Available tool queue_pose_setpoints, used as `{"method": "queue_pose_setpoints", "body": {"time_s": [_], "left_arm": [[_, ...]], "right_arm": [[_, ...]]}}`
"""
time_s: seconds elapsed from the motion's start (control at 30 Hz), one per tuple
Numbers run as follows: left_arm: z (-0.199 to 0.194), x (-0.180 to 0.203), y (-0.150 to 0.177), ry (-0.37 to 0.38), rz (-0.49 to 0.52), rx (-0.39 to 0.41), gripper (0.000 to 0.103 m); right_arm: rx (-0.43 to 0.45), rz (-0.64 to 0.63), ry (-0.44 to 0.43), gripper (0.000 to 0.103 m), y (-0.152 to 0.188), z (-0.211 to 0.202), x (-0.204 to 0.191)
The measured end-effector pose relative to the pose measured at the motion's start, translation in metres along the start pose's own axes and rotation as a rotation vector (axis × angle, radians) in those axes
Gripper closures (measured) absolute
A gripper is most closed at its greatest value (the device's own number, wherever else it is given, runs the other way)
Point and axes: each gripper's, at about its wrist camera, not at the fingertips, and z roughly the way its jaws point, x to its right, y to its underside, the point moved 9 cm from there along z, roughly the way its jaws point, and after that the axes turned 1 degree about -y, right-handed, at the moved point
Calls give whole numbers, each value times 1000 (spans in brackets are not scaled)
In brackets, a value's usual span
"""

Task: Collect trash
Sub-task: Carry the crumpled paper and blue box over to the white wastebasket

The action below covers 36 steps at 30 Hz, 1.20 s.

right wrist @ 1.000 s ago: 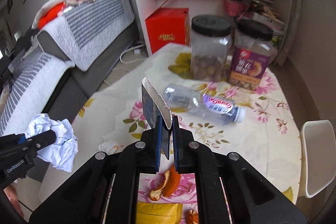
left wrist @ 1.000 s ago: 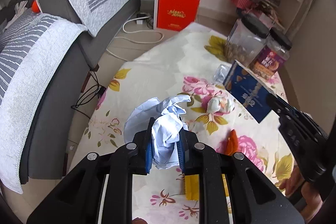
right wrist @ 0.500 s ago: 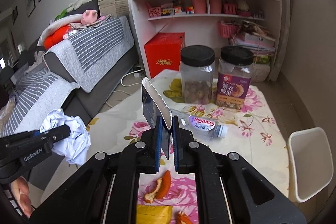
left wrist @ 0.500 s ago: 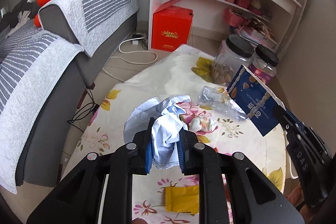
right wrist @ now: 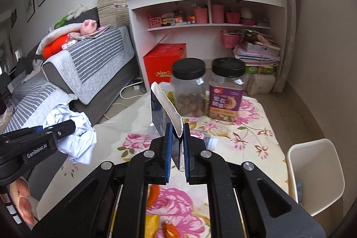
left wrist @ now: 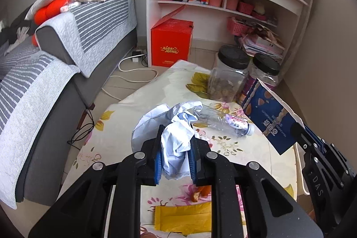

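Observation:
My left gripper (left wrist: 175, 156) is shut on a crumpled white paper wad (left wrist: 176, 146) and holds it above the floral table (left wrist: 116, 126). It also shows at the left of the right wrist view (right wrist: 73, 137). My right gripper (right wrist: 177, 144) is shut on a blue snack bag (right wrist: 162, 115), held upright above the table; the bag shows at the right of the left wrist view (left wrist: 272, 119). A white trash bin (right wrist: 316, 173) stands on the floor to the table's right. An empty plastic bottle (left wrist: 227, 122), orange peel (left wrist: 200, 192) and a yellow wrapper (left wrist: 183, 215) lie on the table.
Two black-lidded jars (right wrist: 189, 90) (right wrist: 226, 93) stand at the table's far edge. A grey sofa (left wrist: 44, 81) runs along the left. A red box (left wrist: 171, 44) and a white shelf unit (right wrist: 207, 15) stand behind the table, with cables on the floor.
Both grippers have risen and pulled back from the table with their loads still held. The bin has come further into the right wrist view.

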Motion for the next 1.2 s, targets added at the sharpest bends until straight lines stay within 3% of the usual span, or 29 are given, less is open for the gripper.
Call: {"method": "queue_pose_setpoints", "body": {"time_s": [0.8, 1.2], "left_arm": [[15, 104, 13, 72, 117, -21, 84], [19, 159, 22, 114, 170, -29, 84]], "right_arm": [[-13, 93, 124, 95, 13, -22, 104], [-11, 161, 230, 95, 22, -40, 178]]}}
